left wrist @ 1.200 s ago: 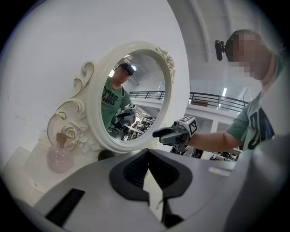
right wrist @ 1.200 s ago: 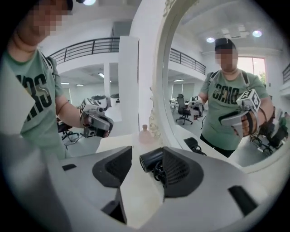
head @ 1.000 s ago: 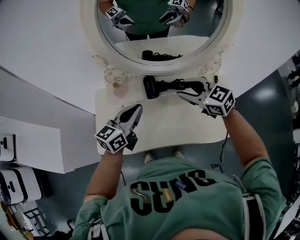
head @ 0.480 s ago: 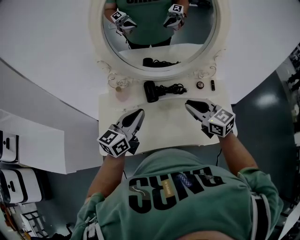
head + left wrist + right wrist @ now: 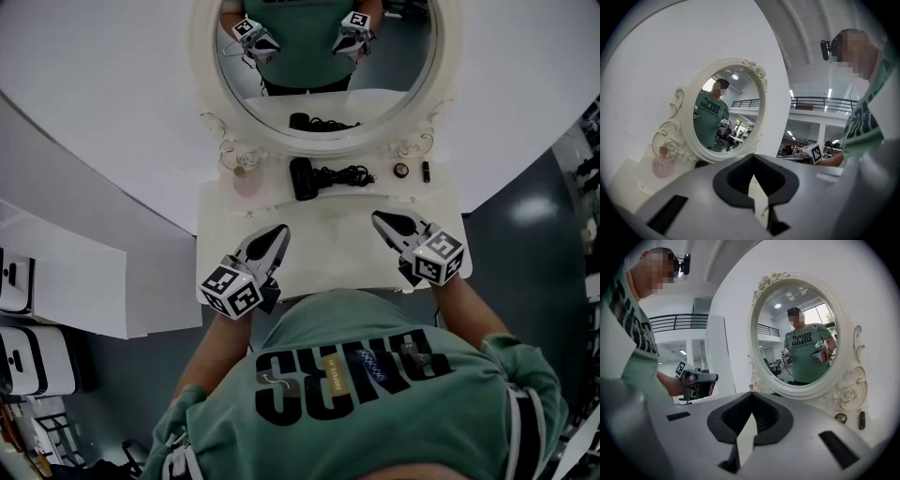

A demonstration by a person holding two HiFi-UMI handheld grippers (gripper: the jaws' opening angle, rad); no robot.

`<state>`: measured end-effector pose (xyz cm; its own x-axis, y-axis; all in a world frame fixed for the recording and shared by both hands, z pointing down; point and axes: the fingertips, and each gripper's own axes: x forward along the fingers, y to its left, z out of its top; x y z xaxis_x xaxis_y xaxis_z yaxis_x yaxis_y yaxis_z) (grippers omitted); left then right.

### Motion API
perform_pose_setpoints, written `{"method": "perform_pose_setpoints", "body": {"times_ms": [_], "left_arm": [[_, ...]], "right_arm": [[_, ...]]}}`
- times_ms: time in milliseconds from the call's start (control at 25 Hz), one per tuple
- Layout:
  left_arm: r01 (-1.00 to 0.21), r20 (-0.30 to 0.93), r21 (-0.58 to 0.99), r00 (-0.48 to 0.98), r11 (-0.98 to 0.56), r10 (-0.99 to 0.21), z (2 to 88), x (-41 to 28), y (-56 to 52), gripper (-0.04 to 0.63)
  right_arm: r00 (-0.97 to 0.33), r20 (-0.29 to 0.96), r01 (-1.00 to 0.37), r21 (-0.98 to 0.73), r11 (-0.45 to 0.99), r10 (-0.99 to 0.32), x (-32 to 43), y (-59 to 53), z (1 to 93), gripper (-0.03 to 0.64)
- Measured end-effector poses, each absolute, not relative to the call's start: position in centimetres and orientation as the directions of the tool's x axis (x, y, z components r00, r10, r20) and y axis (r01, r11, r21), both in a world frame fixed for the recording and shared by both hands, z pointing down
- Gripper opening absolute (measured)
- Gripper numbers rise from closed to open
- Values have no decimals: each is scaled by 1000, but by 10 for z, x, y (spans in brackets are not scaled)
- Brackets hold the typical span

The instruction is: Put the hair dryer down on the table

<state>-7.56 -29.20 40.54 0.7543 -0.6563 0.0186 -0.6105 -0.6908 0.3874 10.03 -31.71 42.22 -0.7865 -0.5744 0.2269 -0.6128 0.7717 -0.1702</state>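
Observation:
The black hair dryer (image 5: pixel 303 178) lies on the white dressing table (image 5: pixel 328 258) at its back edge, just below the mirror, with its black cord (image 5: pixel 347 174) bunched to its right. Nothing touches it. My left gripper (image 5: pixel 278 232) hovers over the table's front left, shut and empty; in the left gripper view the left gripper (image 5: pixel 752 158) has its tips together. Over the front right, my right gripper (image 5: pixel 380 219) is also shut with nothing held, and the right gripper (image 5: pixel 751 398) shows the same in its own view. Both point toward the mirror.
An ornate white oval mirror (image 5: pixel 319 148) stands at the table's back and reflects both grippers. A pink bottle (image 5: pixel 246 178) stands left of the dryer. A small round item (image 5: pixel 401 170) and a dark tube (image 5: pixel 425 170) lie at the back right.
My right gripper has pulled back from the hair dryer's handle toward the table's front and shut. The dryer stays lying by the mirror. The left gripper has barely moved.

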Motion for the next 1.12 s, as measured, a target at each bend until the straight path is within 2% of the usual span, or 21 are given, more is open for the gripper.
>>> {"method": "perform_pose_setpoints", "body": {"times_ms": [1120], "left_arm": [[-617,29,400,748,-678,-663,414,-75,-277,9]], "right_arm": [[-784,235,-616,-182,766,-575,102,-308,429,-8]]}}
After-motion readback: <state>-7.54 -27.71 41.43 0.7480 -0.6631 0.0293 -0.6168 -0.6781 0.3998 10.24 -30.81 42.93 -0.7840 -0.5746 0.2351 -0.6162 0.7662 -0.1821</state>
